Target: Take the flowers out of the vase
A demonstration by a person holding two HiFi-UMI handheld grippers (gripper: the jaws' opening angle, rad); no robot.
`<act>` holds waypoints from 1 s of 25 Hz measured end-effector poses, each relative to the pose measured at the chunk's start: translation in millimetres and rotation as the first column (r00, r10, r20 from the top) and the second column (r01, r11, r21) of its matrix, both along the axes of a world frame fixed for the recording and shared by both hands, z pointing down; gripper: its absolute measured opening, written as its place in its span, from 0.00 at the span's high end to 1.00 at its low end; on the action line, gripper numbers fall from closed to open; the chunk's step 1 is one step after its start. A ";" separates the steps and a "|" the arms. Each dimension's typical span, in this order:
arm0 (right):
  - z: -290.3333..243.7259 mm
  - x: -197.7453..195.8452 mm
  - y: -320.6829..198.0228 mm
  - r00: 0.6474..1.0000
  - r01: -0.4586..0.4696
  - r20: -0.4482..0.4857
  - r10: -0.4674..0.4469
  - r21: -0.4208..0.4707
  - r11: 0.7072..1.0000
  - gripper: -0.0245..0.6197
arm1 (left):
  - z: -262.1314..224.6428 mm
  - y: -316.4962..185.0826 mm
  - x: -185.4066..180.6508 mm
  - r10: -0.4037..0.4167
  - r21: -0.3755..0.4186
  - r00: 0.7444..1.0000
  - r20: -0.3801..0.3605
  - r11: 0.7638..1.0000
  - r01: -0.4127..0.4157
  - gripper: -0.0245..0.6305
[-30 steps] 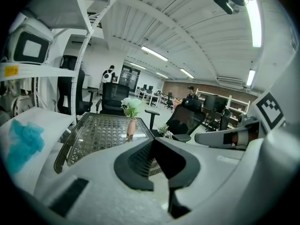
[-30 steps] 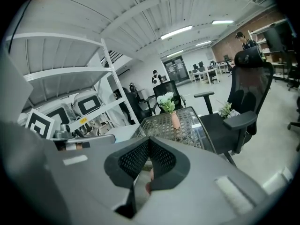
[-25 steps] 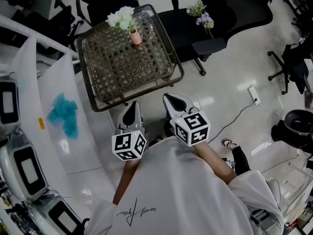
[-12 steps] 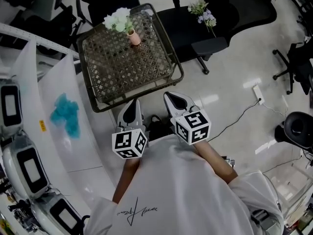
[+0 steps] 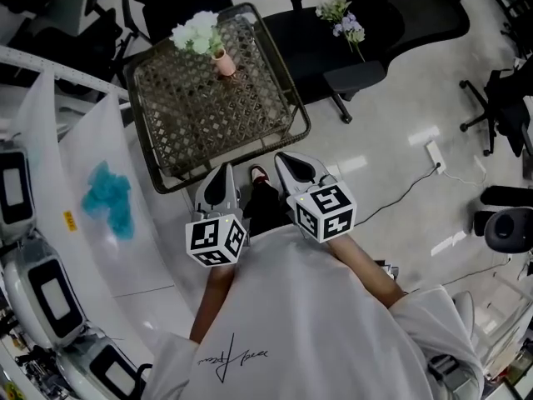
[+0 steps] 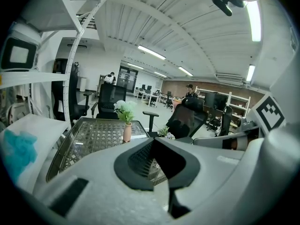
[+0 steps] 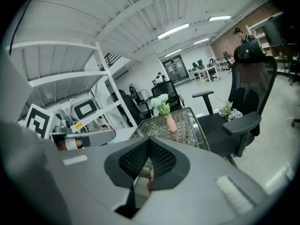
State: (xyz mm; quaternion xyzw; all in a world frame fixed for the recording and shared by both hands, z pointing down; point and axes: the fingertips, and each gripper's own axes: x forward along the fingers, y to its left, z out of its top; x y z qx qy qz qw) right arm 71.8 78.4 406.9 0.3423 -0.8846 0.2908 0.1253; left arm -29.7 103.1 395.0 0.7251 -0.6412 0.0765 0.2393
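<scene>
A small pink vase (image 5: 223, 62) with white flowers (image 5: 196, 33) stands upright at the far side of a wicker table with a glass top (image 5: 291, 132). The left gripper view shows the vase (image 6: 127, 132) and flowers (image 6: 124, 108) well ahead, and the right gripper view shows the vase (image 7: 171, 123) too. My left gripper (image 5: 221, 182) and right gripper (image 5: 293, 167) hang side by side just short of the table's near edge. Both are shut and hold nothing. Both are far from the vase.
A black office chair (image 5: 366, 15) stands right of the table with a second bunch of flowers (image 5: 341, 19) on its seat. A white bench with a teal cloth (image 5: 107, 202) runs along the left. A power strip and cable (image 5: 431, 157) lie on the floor at right.
Both grippers have moved forward toward the table's near edge, still shut. A shoe now shows on the floor between them.
</scene>
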 end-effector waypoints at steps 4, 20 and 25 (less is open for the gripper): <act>-4.0 -3.6 -16.1 1.000 -0.020 -0.007 0.020 0.007 1.000 0.95 | -4.0 -16.6 -3.2 0.017 0.010 1.000 -0.011 1.000 -0.017 0.96; -11.9 -52.1 -52.1 0.999 -0.026 -0.044 0.028 0.033 0.999 0.95 | -8.8 -60.5 -47.0 0.051 0.038 0.998 -0.048 0.998 -0.049 0.96; -15.8 -65.0 -64.8 0.998 -0.035 -0.052 0.037 0.047 0.998 0.95 | -13.1 -75.9 -60.0 0.065 0.054 0.996 -0.054 0.997 -0.062 0.96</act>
